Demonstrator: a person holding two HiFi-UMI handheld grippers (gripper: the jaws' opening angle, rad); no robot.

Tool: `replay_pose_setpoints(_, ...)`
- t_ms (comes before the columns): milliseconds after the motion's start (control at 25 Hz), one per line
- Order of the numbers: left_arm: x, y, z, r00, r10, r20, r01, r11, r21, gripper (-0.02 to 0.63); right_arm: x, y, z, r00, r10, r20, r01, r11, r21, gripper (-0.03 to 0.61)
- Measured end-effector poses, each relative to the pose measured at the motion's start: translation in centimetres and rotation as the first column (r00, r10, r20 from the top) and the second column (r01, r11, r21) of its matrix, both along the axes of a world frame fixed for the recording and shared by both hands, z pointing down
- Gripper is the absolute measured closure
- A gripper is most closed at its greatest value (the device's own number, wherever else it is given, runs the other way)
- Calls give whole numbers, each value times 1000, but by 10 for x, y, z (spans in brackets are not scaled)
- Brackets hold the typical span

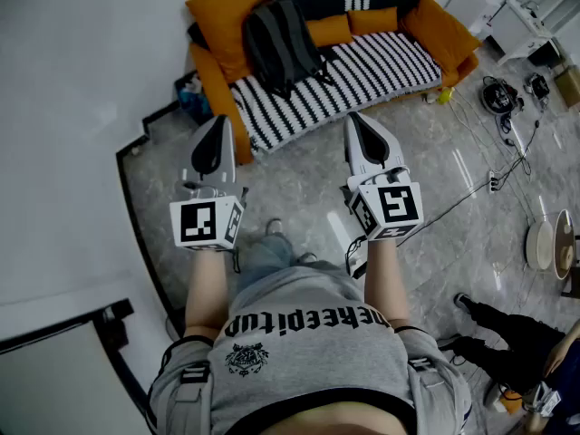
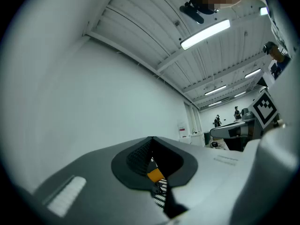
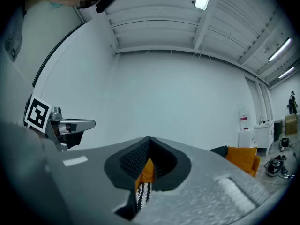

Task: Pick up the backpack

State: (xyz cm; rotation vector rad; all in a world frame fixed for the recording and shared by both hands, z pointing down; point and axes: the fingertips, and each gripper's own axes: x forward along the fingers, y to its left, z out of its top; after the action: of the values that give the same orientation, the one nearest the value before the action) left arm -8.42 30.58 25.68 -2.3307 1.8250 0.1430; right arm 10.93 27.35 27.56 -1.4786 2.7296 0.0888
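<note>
An orange sofa [image 1: 450, 36] with a striped cover [image 1: 362, 72] stands by the wall [image 1: 72, 80]. Cables [image 1: 497, 95] lie on the marble floor [image 1: 290, 193].

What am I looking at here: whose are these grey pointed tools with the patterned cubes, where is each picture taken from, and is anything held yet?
There is no robot here. A person holds a two-jaw tool in each hand. The head view comes from a camera on the person's head that looks steeply down. It shows the left gripper and the right gripper held out in front. The marker cube on each is part of the tool. The other two pictures come from cameras riding on the grippers, looking along their own jaws. Both pairs of jaws are together and hold nothing. The orange and stripes glimpsed past them are the sofa beyond. The dark backpack leans on the orange sofa with its striped cover, across the grey floor, untouched.
</note>
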Motion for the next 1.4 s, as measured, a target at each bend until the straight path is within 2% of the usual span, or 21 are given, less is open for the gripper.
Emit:
replay_pose_setpoints(560,-11,-32,-5,1000,3,4,-3,1000,-4,594,-11,-33,-1,1000,16,12,-16,1000,-2,577)
replay_pose_setpoints(1400,-61,-131,-3,998,64,-3,-64,998,12,594,-58,-120,0,997,71,43,-71,997,-1,577)
